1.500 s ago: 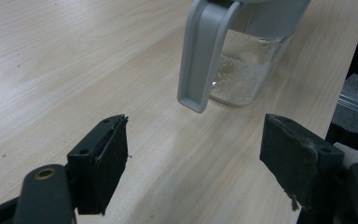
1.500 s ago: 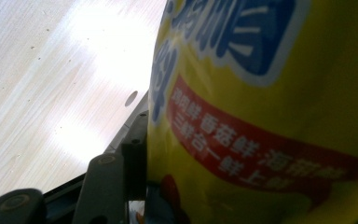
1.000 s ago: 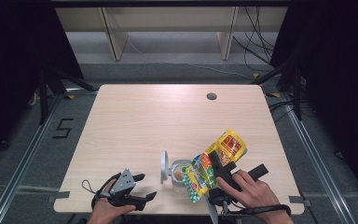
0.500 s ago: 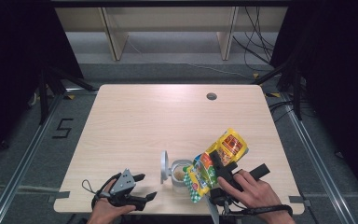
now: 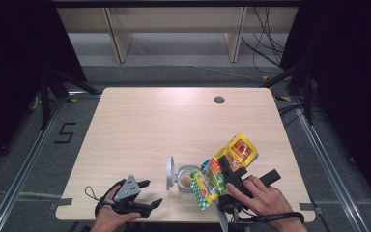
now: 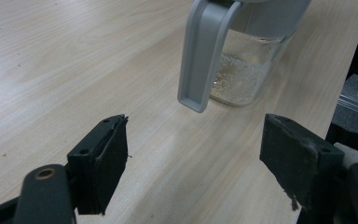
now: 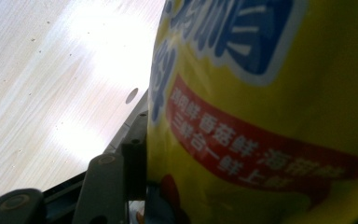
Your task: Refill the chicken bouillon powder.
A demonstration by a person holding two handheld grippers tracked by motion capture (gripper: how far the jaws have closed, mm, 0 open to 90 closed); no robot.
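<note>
moved: nothing to speak of since a second ago; both hands, bag and jar sit where they were, bag at the same tilt.
right gripper (image 5: 226, 173): jaws part-way closed, clamped on the bag; in the right gripper view the left pad presses flat against the film, the other jaw is hidden behind the bag.
bag (image 5: 224, 166): glossy yellow plastic pouch with red, blue and green print, crinkled, held slanting with its lower end over the jar mouth; near the table's front edge, right of centre.
jar (image 5: 188, 180): clear round glass, thin layer of pale fine grains at the bottom; stands upright near the front edge, about mid-width, just left of the bag.
lid (image 5: 170, 172): grey plastic, hinged, flipped open and standing up on the jar's left side; its flat clasp hangs down the jar wall in the left gripper view.
left gripper (image 5: 147, 194): jaws spread wide, nothing between them; rests near the front-left corner, well apart from the jar, pointing toward it.
pads (image 6: 103, 163): black rubber blocks, rough and worn at the edges.
table (image 5: 140, 125): pale wood-grain laminate, matte, rounded corners, round cable hole toward the far-right corner.
</note>
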